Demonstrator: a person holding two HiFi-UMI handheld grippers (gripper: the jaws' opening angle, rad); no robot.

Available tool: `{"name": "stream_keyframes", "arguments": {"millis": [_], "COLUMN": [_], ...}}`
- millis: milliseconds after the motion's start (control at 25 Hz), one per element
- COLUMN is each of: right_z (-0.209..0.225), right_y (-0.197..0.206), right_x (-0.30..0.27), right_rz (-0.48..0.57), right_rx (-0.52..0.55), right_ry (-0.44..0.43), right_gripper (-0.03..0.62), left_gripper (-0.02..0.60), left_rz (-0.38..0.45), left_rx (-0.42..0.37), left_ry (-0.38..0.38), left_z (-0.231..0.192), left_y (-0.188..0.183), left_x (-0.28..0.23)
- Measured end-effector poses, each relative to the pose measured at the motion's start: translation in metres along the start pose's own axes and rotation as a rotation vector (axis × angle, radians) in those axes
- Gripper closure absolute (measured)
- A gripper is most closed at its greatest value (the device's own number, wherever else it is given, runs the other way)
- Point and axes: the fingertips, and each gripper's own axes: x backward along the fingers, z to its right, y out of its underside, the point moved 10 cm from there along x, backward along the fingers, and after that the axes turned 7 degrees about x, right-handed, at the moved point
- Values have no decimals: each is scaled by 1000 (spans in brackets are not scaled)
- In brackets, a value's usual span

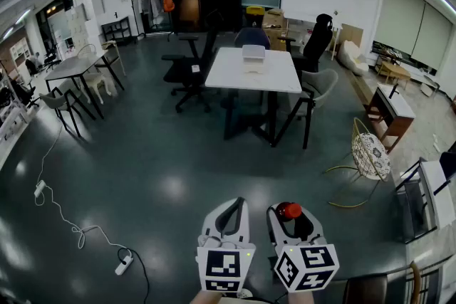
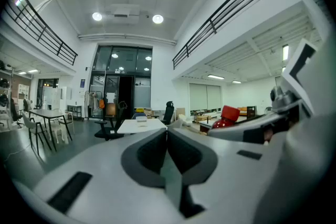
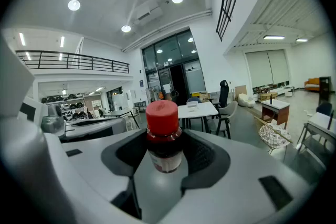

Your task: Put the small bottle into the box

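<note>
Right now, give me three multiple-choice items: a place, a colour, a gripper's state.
1. Where does the box stand? A. on the white table B. on the floor C. on a chair
2. What colour is the small bottle's cap? A. blue B. red C. green
3. How is the left gripper? A. wide open B. shut on a cup C. shut, empty
Answers: 1 A, it sits on the far tabletop; 2 B, red shows between the right gripper's jaws; 3 C, its jaws meet with nothing between.
</note>
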Motion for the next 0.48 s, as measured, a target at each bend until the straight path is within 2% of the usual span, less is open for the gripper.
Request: {"name": "stream_keyframes", "arguments": {"millis": [480], "right_z": [1], "right_y": [0], "right_x": [-25], "right_rz": [-15], "right_rx": [-5], "right_ry": [11], "right_gripper": [370], "left_gripper": [561], "left_rz": [-7], "left_rx": [8], "left_ry": [10], "left_z": [-15], "left_y": [3], "left_x": [-20]}}
